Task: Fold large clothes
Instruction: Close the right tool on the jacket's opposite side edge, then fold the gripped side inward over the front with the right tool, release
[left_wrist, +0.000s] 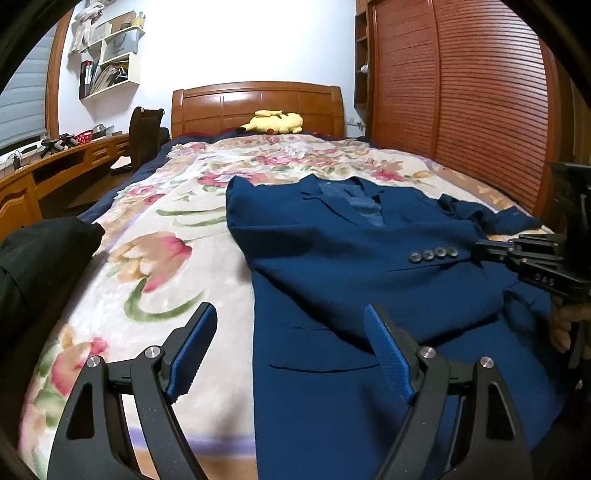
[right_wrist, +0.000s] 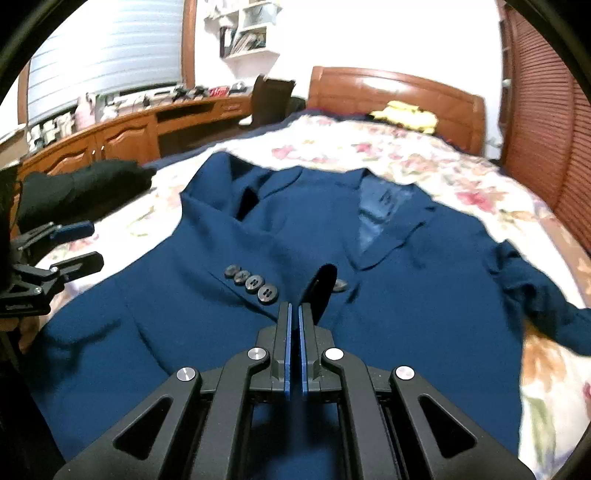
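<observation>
Right gripper (right_wrist: 294, 314) (pads together) over blue jacket (right_wrist: 258, 332).

Right gripper (right_wrist: 294, 314), jaws closed empty, above blue jacket (right_wrist: 424, 295).

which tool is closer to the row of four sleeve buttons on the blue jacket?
Right. The right tool, shut, hangs over the jacket just beside the sleeve buttons. The left tool, open, straddles the jacket's far edge, well away from them.
</observation>
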